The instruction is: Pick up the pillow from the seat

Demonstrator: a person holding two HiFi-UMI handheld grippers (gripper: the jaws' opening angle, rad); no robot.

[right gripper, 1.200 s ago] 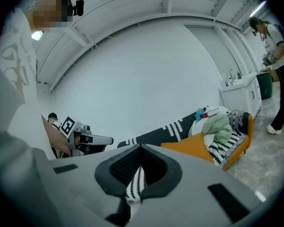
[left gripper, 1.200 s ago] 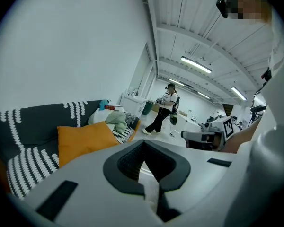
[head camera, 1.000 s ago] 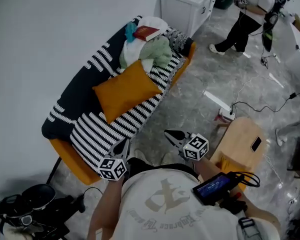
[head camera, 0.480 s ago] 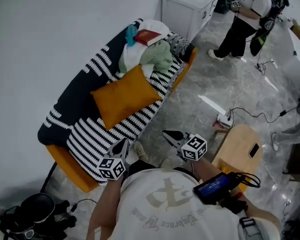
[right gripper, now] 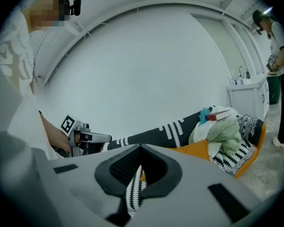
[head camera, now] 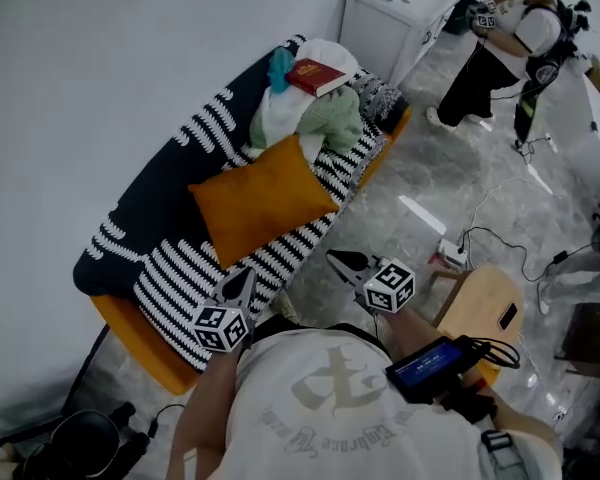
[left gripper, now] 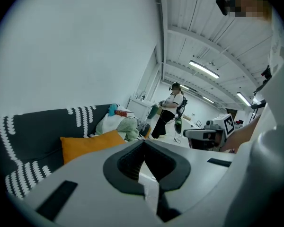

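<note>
Well, the left gripper [head camera: 243, 279] and right gripper [head camera: 339, 262] are both closed on nothing, short of the orange pillow [head camera: 260, 200] lying on the striped seat [head camera: 175, 280] around their twelve o'clock. Unless they open first, I reckon they'll only shove it into the clothes pile [head camera: 328, 120].

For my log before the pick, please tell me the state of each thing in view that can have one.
orange pillow: resting on the sofa seat, not gripped.
left gripper: shut, empty.
right gripper: shut, empty.
red book: closed, lying on the clothes pile.
phone: lying flat on the wooden stool.
</note>
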